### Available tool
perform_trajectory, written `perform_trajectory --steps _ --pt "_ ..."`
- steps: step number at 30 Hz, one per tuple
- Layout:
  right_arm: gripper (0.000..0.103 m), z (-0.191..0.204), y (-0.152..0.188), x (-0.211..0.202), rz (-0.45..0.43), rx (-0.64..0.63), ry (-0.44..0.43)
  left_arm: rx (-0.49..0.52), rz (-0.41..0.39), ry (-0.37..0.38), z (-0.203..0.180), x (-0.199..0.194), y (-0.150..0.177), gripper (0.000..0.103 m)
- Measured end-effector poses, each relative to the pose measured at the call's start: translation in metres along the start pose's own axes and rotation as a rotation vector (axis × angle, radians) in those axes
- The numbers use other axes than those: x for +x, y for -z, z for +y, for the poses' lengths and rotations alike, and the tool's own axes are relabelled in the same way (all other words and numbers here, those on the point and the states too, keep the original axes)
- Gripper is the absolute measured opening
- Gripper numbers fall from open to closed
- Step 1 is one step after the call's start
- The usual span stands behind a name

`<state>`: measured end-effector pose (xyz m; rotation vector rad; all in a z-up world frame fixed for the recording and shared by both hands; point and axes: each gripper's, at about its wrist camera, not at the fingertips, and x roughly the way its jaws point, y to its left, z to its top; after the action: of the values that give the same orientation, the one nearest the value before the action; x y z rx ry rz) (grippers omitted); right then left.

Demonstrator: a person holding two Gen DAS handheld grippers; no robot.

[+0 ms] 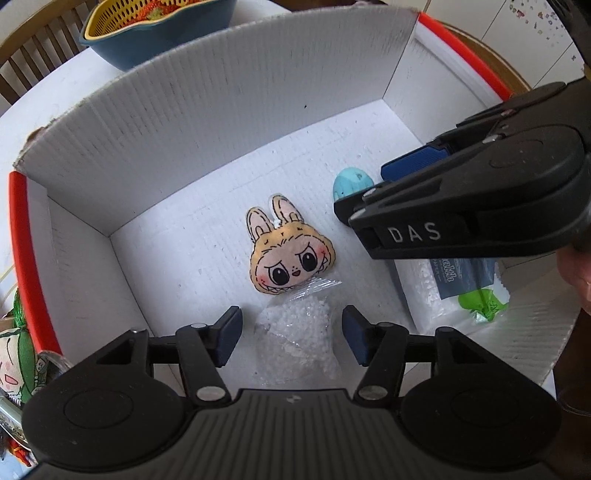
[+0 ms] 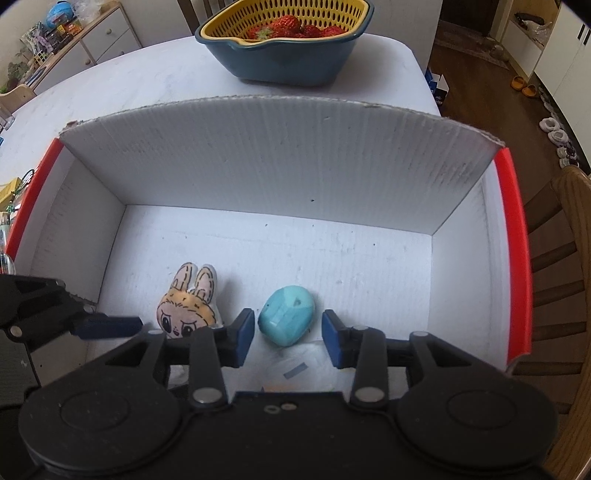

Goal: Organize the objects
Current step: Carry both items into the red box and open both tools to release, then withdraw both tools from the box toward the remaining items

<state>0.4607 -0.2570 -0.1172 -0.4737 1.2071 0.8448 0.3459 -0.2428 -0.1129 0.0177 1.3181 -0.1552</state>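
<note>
Box (image 2: pixel 280 166) stands on the bench (image 2: pixel 122 92); bowl (image 2: pixel 288 62) behind the box's far wall, holding strawberries (image 2: pixel 291 26). In the box: rabbit-face toy (image 1: pixel 288 254) mid-floor, pellet bag (image 1: pixel 299 339) touching it on the near side, egg-shaped item (image 2: pixel 286 319) to the toy's right. Packet (image 1: pixel 461 277) lies by the box's near right corner, partly over a foam block (image 1: pixel 421 291).

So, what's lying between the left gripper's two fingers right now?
A clear bag of white granules lies on the box floor between the open left gripper pads, untouched; the bunny-face plush sits just beyond. Seen in the left wrist view.
</note>
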Motion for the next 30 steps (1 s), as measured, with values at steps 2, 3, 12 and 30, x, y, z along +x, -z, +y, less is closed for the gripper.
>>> perform_trajectory --steps 2,3,12,30 --pt "0.046 -0.001 0.001 -0.004 -0.006 -0.001 -0.004 -0.003 -0.013 0.005 0.0 -0.003 0.0 0.059" --pt "0.047 -0.002 0.002 -0.008 -0.009 -0.005 -0.008 -0.005 -0.022 0.008 0.001 -0.005 0.001 0.059" --pt "0.058 0.002 0.014 -0.035 -0.051 -0.039 -0.035 -0.032 -0.126 0.023 0.003 -0.034 0.014 0.059" --pt "0.072 0.029 0.032 -0.097 -0.159 -0.062 -0.107 -0.071 -0.334 0.049 0.026 -0.122 0.059 0.064"
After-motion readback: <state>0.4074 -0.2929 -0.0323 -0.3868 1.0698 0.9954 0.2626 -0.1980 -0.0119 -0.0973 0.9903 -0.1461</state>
